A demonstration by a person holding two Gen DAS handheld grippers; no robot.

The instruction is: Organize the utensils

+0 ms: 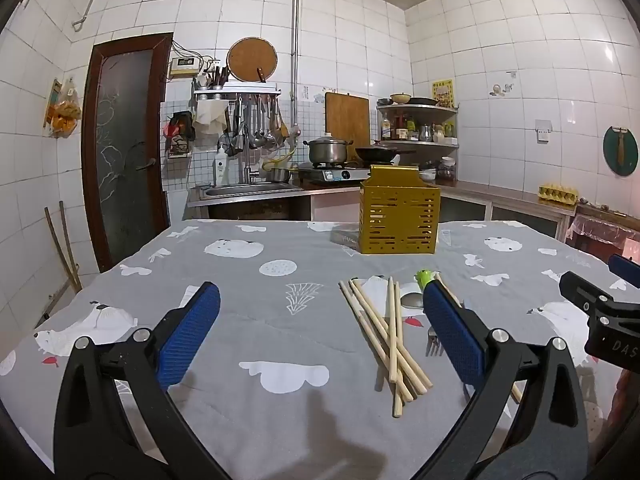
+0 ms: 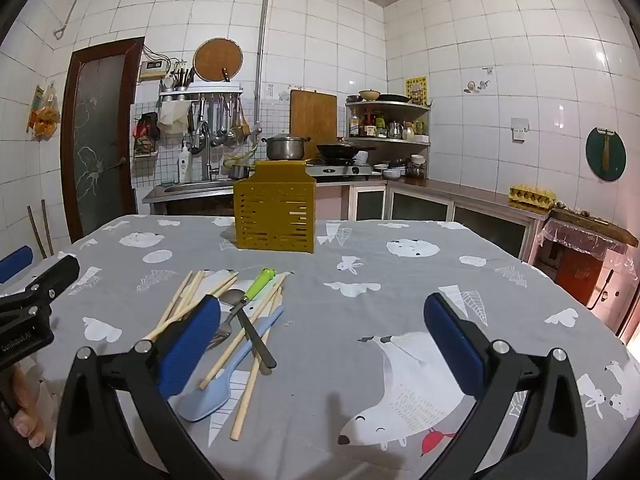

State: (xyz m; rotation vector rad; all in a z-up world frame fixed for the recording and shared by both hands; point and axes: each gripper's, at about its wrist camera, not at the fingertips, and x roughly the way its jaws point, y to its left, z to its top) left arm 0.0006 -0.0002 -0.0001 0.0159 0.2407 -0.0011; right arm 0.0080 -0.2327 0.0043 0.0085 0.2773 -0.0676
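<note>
A yellow slotted utensil holder (image 1: 399, 216) stands upright at the far side of the table; it also shows in the right wrist view (image 2: 275, 213). Several wooden chopsticks (image 1: 384, 330) lie in a loose pile in front of it, with a fork (image 1: 433, 342) and a green-handled spoon (image 1: 416, 298). The right wrist view shows the same chopsticks (image 2: 248, 330), the green-handled spoon (image 2: 250, 294), a dark-handled utensil (image 2: 256, 340) and a light blue spatula (image 2: 228, 380). My left gripper (image 1: 320, 340) is open and empty, left of the pile. My right gripper (image 2: 320, 344) is open and empty, right of the pile.
The table carries a grey cloth (image 1: 280, 320) with white animal prints. Behind it are a sink (image 1: 248, 190), a stove with a pot (image 1: 326, 152) and a wok, corner shelves and a counter with an egg tray (image 2: 532, 196). A dark door (image 1: 124, 152) stands at the left.
</note>
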